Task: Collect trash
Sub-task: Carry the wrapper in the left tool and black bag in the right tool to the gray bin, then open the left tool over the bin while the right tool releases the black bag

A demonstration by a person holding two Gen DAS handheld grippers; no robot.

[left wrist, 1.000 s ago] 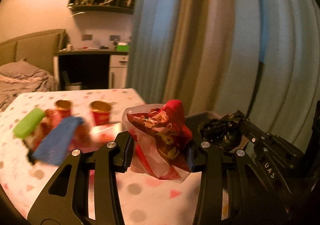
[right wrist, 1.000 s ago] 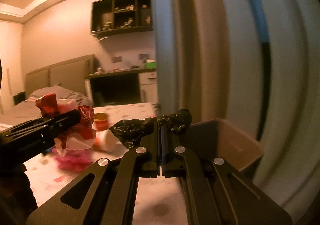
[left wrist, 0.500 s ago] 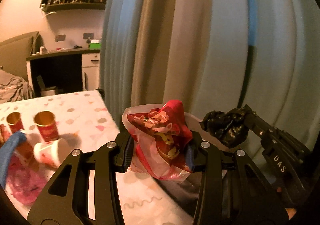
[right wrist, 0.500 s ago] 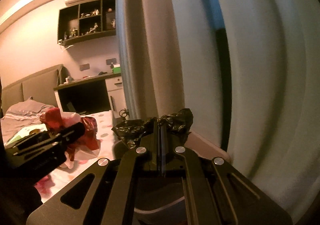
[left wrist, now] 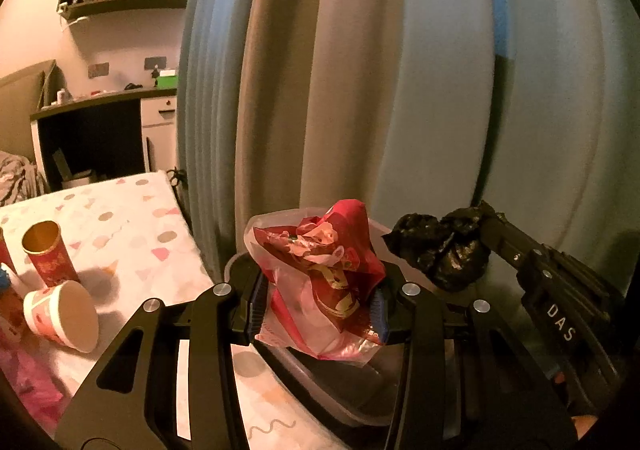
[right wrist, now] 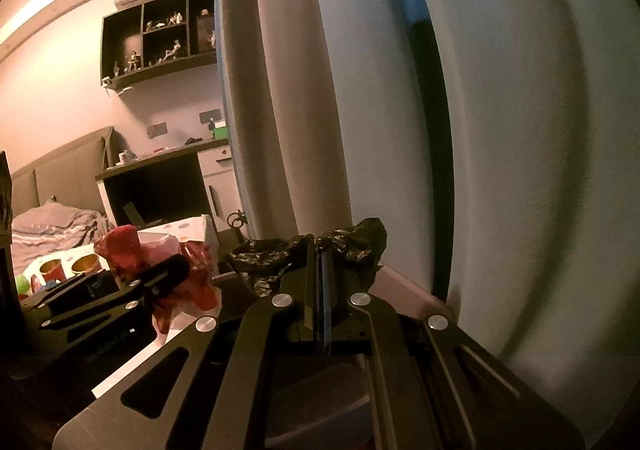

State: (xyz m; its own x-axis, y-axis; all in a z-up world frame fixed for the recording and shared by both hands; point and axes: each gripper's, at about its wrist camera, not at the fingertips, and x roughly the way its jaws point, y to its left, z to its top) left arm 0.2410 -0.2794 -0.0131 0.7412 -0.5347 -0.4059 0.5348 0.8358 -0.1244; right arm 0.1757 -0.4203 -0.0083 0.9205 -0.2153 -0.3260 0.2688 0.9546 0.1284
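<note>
Left claw [left wrist: 318,300] pinches a crumpled red-and-clear wrapper [left wrist: 320,274], pads pressed into both sides so the loose film cannot slip. Right claw [right wrist: 318,274] is pressed together on the gathered edge of a black trash bag [right wrist: 308,254]; I judge this keeps the bag mouth lifted and ready to receive. The bag hangs just right of the left claw; below both claws sits a grey bin [left wrist: 332,390], beside the counter [left wrist: 132,209]. Left of my left claw, on the counter: an upright red cup [left wrist: 50,254] and a tipped paper cup [left wrist: 62,316], not yet collected. Writing: "DAS" on the right claw's body; cup prints unreadable.
</note>
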